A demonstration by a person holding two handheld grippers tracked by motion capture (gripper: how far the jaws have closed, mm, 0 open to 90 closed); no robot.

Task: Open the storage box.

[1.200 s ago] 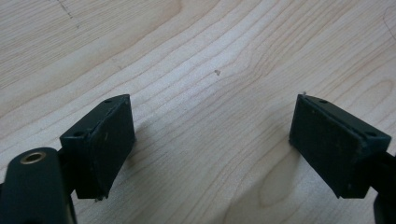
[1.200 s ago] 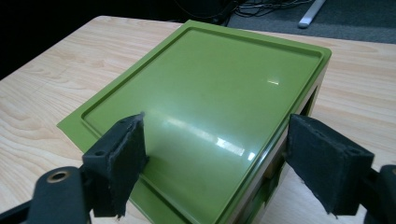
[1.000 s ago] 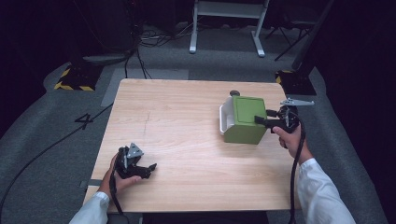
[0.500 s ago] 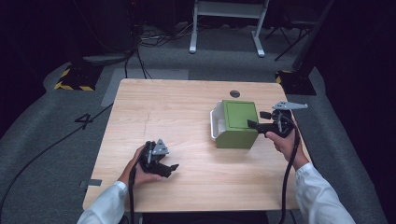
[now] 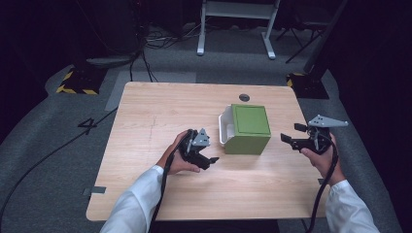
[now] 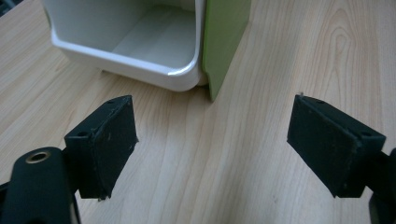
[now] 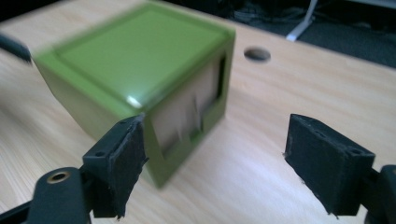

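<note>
My left tongs (image 5: 210,158) sit low over the worktop (image 5: 160,111), released, jaws spread wide with nothing between them. In the left gripper view they face the white drawer (image 6: 140,42) that sticks out of the green box (image 6: 226,37), near it but not touching. The green box stands right of the worktop's middle, drawer side toward my left hand (image 5: 177,158). My right tongs (image 5: 290,137) hover just off the box's opposite side, also released and holding nothing. A round cable hole (image 5: 244,97) lies behind the box.
</note>
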